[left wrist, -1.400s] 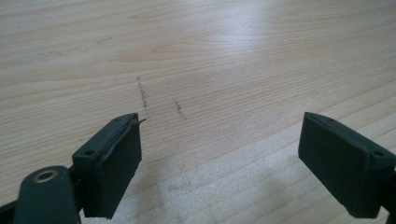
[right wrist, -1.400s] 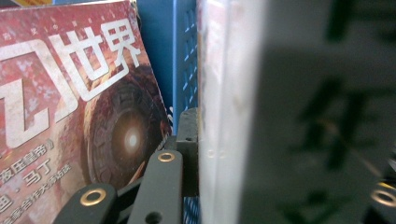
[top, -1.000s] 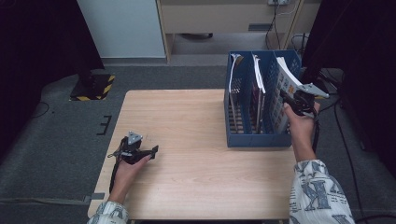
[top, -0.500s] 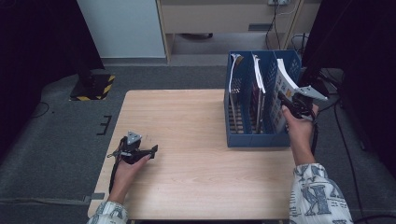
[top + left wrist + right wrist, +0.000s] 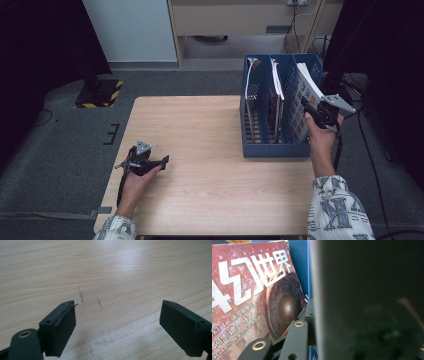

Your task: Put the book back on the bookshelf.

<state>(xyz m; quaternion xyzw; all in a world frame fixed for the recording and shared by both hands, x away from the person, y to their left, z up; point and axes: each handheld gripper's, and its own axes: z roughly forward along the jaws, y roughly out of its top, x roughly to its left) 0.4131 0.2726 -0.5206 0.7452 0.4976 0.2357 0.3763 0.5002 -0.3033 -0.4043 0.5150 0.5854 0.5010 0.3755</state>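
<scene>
- Nearest to us, our left gripper [image 5: 150, 162] lies low over the pale wooden table [image 5: 200, 130] near its left front edge, held in our left hand [image 5: 134, 180]. In the left gripper view its two black jaws stand wide apart with nothing but bare wood grain and a few faint dark scuff marks [image 5: 81, 295] between them.
- Farther off on the right, our right hand [image 5: 320, 137] holds the right gripper [image 5: 309, 106] at the right-hand compartment of the blue plastic slotted magazine rack [image 5: 272, 147], which stands on the table's far right part.
- Our right claw is closed down narrow on the white-edged magazine [image 5: 306, 82] that leans in that right compartment, gripping its upper edge. In the right gripper view a blurred grey sheet sits right against the camera.
- Beside it in that view we see a red-brown magazine cover with white Chinese lettering [image 5: 257, 297].
- Two more magazines [image 5: 276, 80] stand upright in the rack's middle and left compartments.
</scene>
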